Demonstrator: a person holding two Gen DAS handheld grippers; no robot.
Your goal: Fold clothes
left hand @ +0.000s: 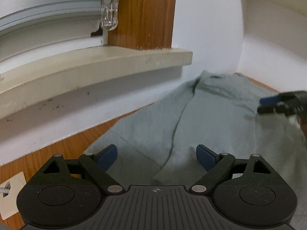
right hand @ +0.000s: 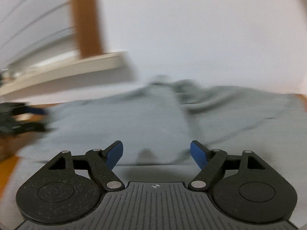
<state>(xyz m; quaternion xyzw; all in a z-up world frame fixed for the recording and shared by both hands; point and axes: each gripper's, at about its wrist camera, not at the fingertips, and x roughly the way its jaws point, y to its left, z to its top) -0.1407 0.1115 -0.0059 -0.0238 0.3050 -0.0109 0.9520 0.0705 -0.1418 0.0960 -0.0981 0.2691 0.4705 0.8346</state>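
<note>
A pale grey-green garment (left hand: 211, 118) lies spread on the wooden table (left hand: 57, 149), with a long fold line down its middle and its collar end bunched against the wall. My left gripper (left hand: 156, 149) hovers open over the garment's near left part, nothing between its blue pads. My right gripper (right hand: 156, 145) is open too, low over the cloth (right hand: 153, 118), with its jaws empty. Each gripper appears blurred in the other's view: the right gripper (left hand: 264, 106) at the right edge, the left gripper (right hand: 41, 119) at the left edge.
A beige window sill (left hand: 96, 71) juts out over the table's far left, with a wooden post (left hand: 142, 13) rising from it and a clear clip (left hand: 109, 5) hanging there. White walls close the back corner. A white adhesive pad (left hand: 11, 193) sits on the table's left.
</note>
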